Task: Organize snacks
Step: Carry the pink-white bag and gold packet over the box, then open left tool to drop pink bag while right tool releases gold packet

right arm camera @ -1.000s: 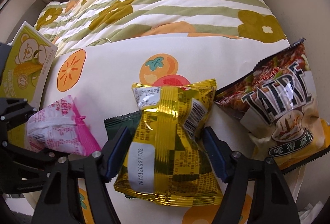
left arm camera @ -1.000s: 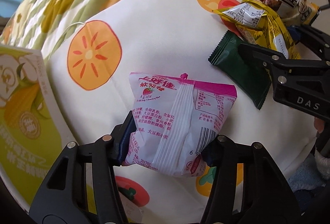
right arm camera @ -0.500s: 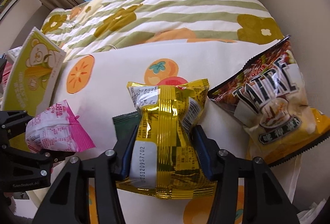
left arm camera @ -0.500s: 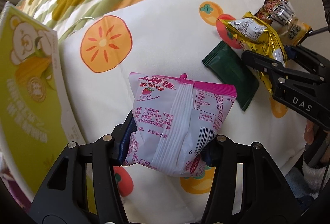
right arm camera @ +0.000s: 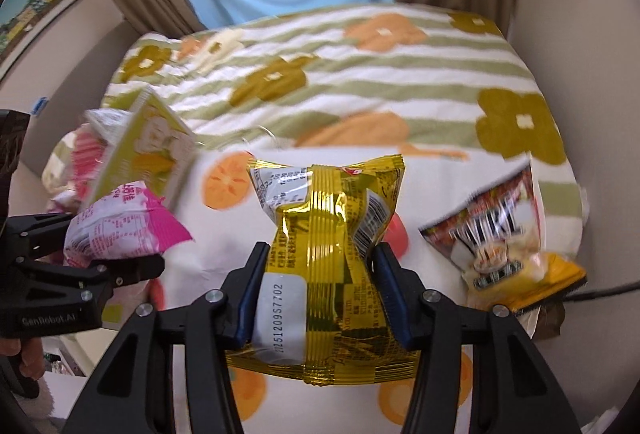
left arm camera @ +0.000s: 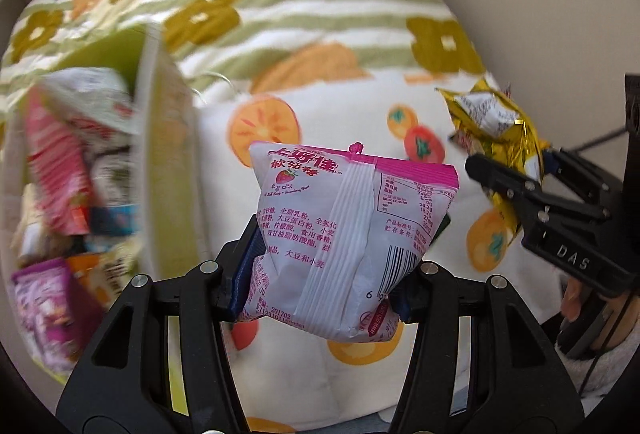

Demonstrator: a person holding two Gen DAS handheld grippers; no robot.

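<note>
A puffy pink-and-white plastic packet [left arm camera: 352, 246] with a ribbed back seam is pinched between the blue pads of the left gripper [left arm camera: 320, 274], held above the soft persimmon-printed cloth [left arm camera: 352, 114]; a crinkled gold foil packet [right arm camera: 332, 254] is squeezed at its waist by the right gripper [right arm camera: 320, 294], its jaws closed tight on it; a green cardboard box [left arm camera: 164, 162] crammed with glossy wrappers is seen at the left; a large chip bag [right arm camera: 504, 234] lies flat on the cloth at the right.
</note>
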